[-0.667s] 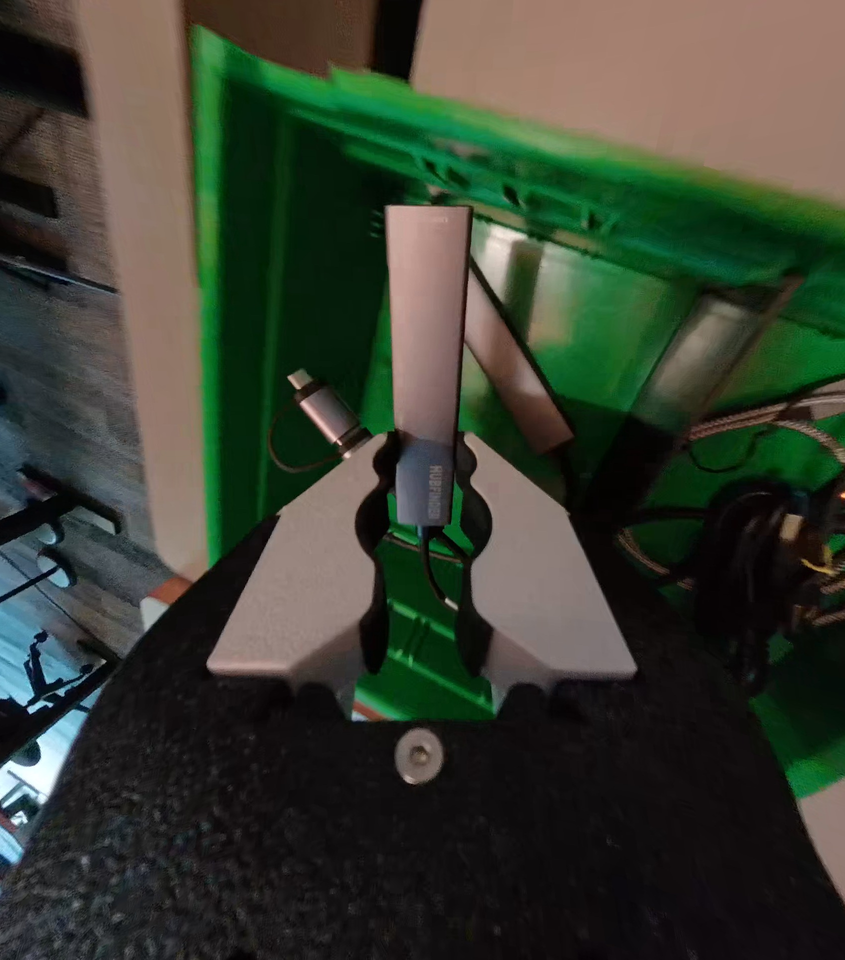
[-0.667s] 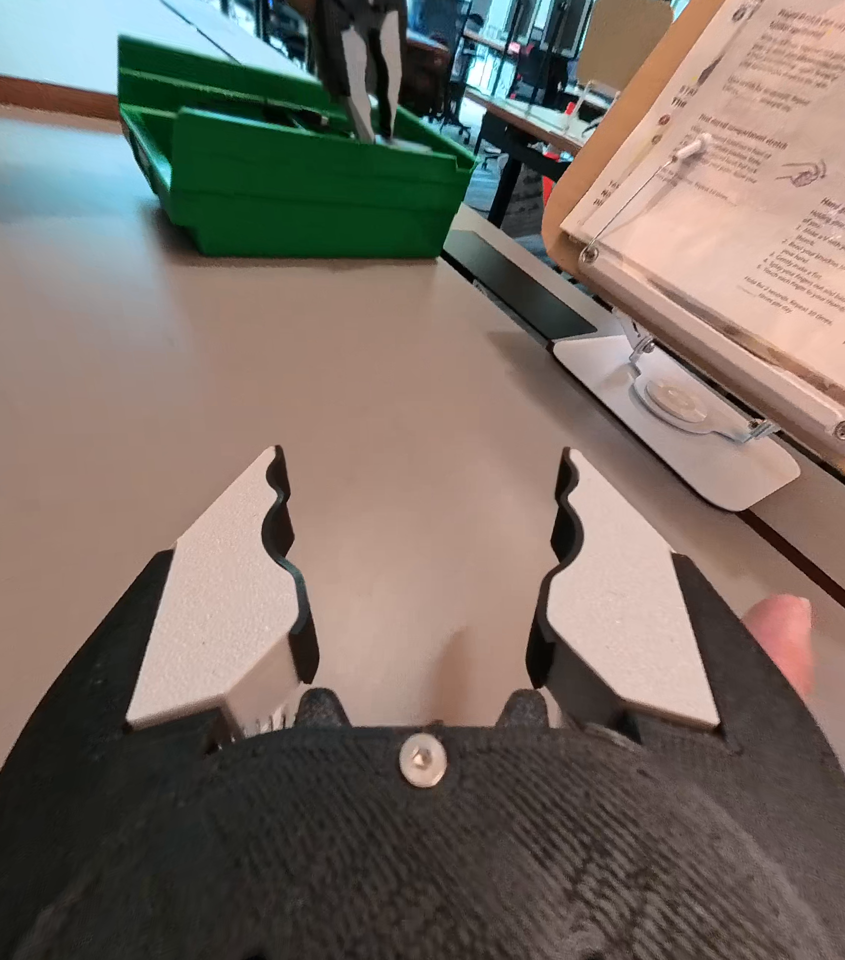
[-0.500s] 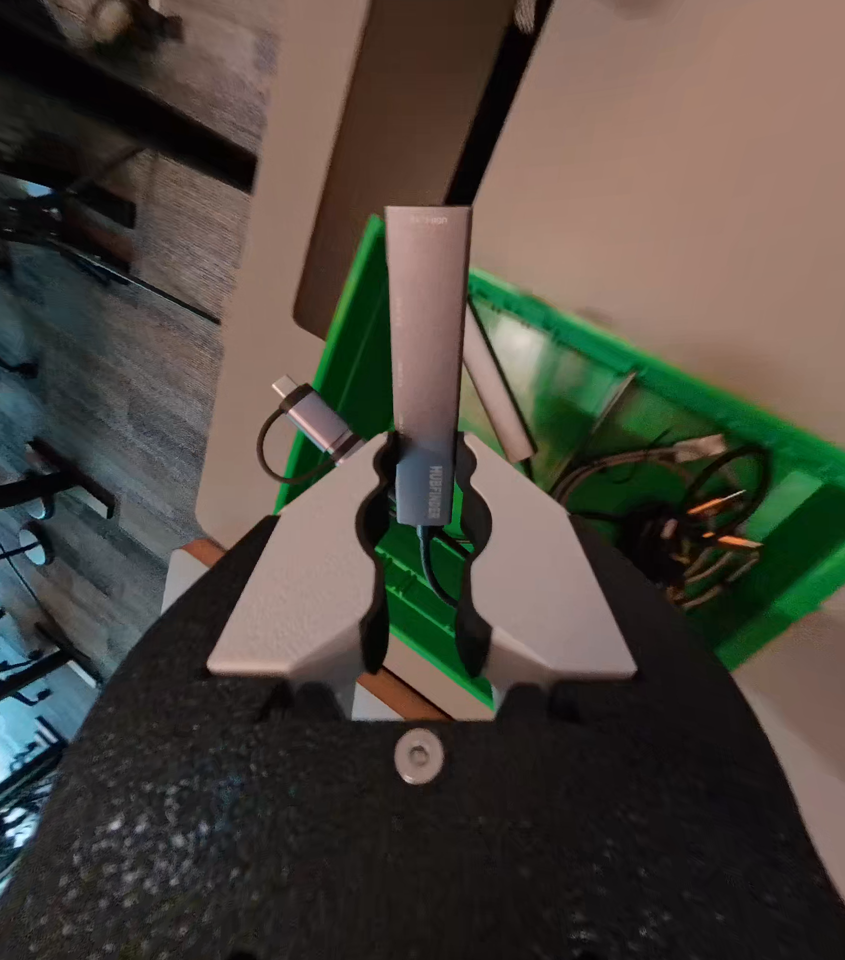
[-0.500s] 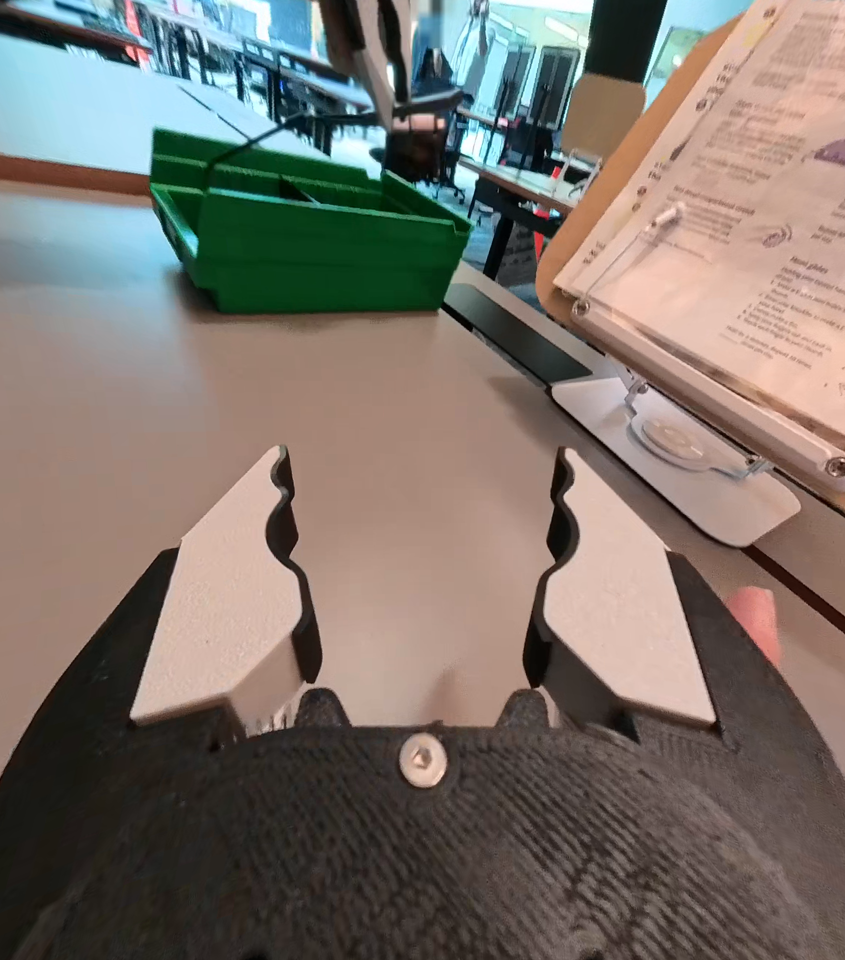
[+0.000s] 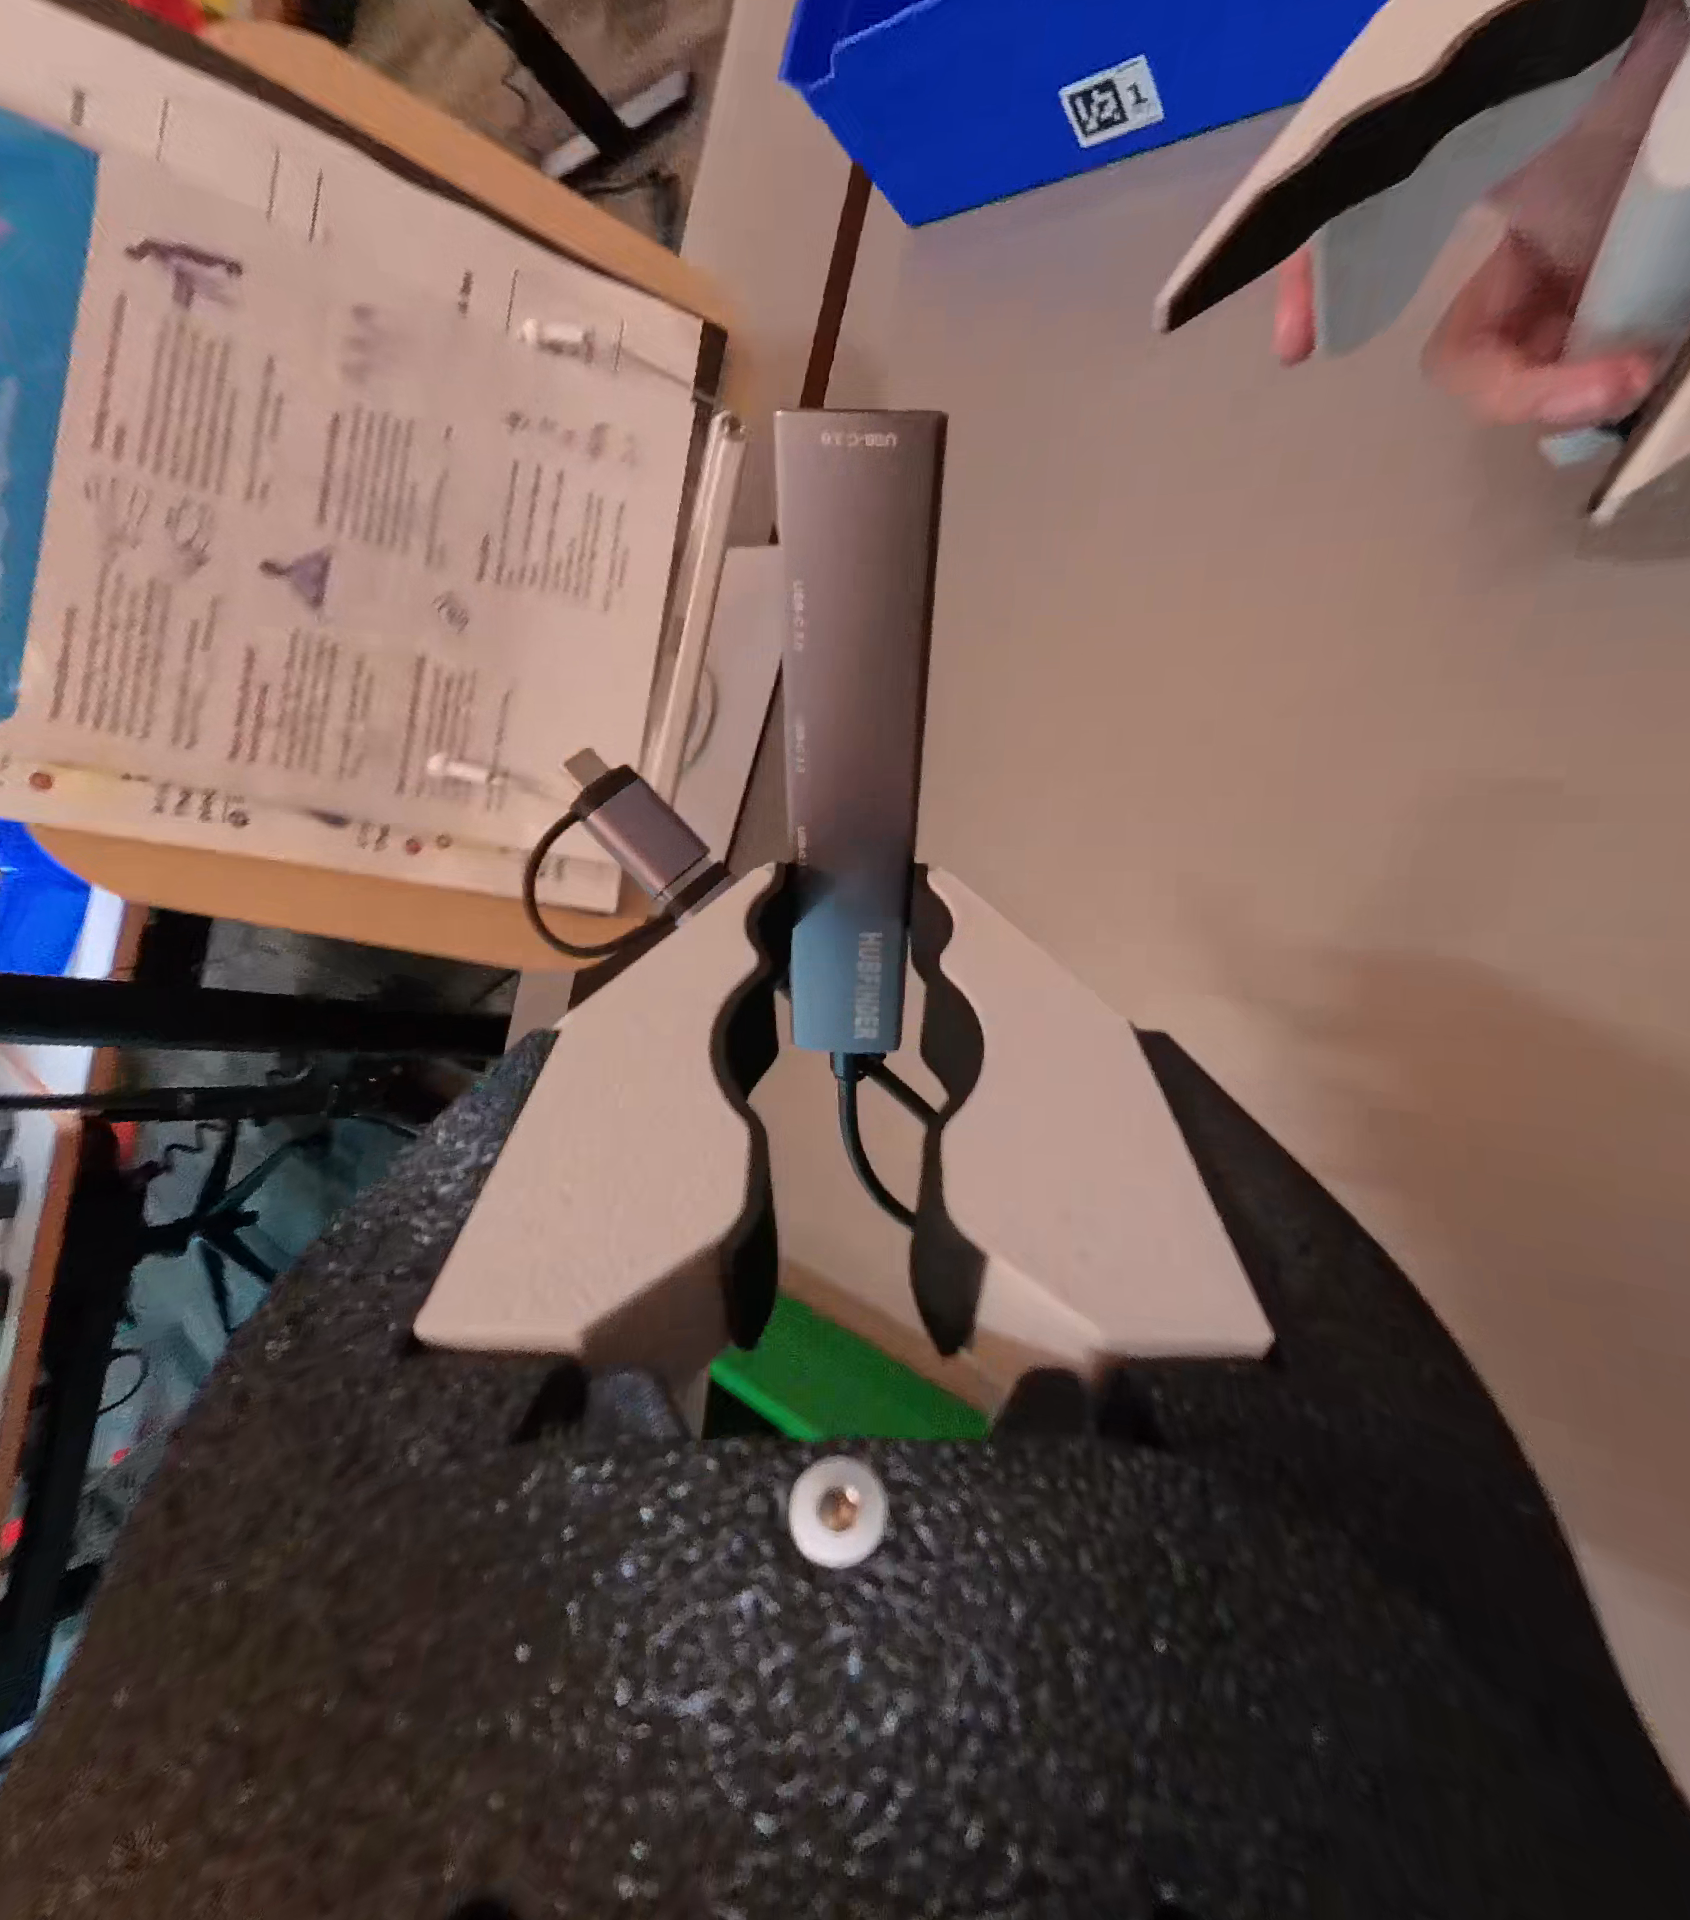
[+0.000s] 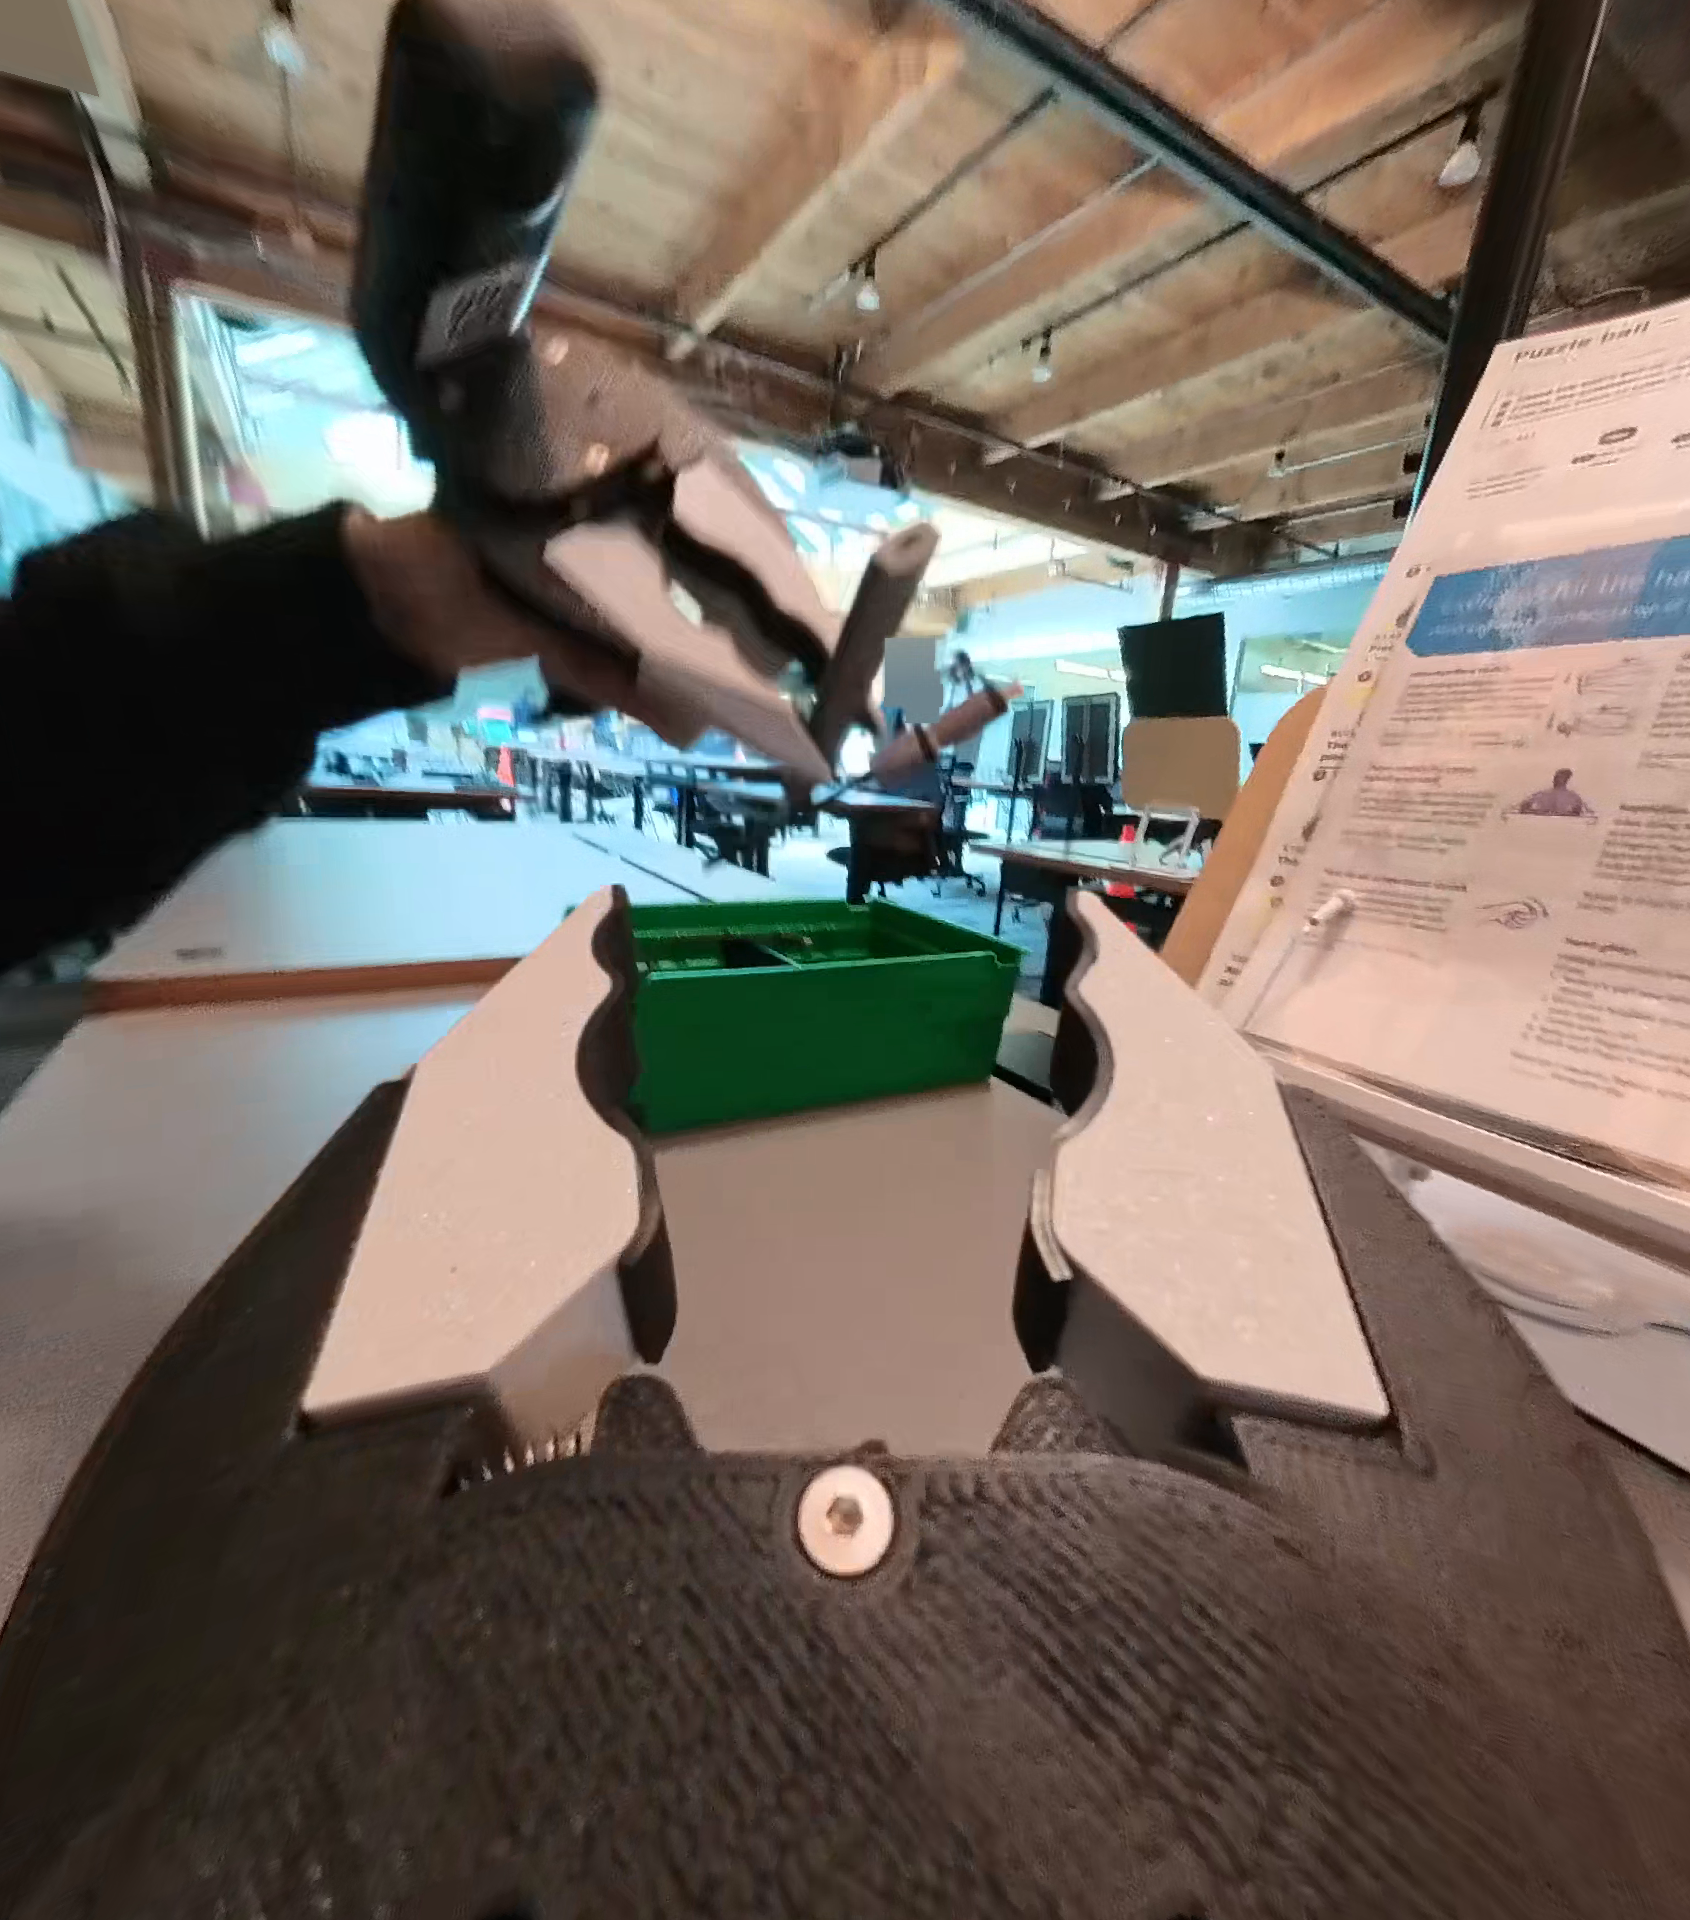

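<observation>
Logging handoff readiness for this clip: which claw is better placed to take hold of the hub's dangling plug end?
Right, probably. The left claw is shut on the grey hub, so it is occupied. The right claw is open and empty over the table, and the plug hangs free beside the left claw.

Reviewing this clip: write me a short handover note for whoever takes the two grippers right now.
Left gripper: shut on the grey USB hub, held in the air above the table; its short cable and plug dangle beside the fingers.
Right gripper: open, empty, low over the table, pointing at the green bin.
Document stand sits to the right; a blue bin lies beyond the hub.
Done: hub is out of the green bin. Left: hub not yet set down anywhere.
</observation>
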`<state>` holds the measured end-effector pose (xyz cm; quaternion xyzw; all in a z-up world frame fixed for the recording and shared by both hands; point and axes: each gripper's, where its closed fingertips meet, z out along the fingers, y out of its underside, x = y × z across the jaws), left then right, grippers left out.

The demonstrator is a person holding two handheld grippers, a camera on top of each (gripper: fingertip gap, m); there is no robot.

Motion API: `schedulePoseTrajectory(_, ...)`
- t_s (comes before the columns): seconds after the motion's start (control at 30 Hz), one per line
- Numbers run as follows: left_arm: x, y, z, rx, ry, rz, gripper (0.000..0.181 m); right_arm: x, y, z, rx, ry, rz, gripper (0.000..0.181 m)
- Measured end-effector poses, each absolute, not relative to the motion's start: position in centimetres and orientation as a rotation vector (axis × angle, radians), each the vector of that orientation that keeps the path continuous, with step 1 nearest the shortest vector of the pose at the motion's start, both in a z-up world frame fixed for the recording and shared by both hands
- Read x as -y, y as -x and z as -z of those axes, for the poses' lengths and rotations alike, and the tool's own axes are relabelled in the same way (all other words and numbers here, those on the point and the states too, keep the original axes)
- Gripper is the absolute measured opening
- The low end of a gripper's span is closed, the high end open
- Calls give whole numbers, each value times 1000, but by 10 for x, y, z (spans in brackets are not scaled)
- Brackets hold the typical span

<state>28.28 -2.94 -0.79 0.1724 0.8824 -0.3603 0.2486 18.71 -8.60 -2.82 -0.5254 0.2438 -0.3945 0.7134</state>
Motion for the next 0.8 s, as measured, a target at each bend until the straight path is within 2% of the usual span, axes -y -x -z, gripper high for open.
schedulePoseTrajectory(0.03,39,-270,18,-2360,-453,985,20,85,-187,27,-547,1137,851,78)
schedulePoseTrajectory(0.3,85,-213,41,-1845,-399,907,20,91,-188,29,-594,973,685,45)
schedulePoseTrajectory(0.43,87,-206,44,-1738,-360,897,20,92,-181,26,-537,955,609,8)
schedulePoseTrajectory(0.5,86,-206,47,-1738,-340,909,20,91,-181,29,-526,1004,586,7)
schedulePoseTrajectory(0.63,90,-183,51,-1890,-349,1211,24,104,-169,25,-475,1028,377,7)
schedulePoseTrajectory(0.8,76,-136,13,-2313,-349,1675,21,123,-158,27,-469,1007,129,7)
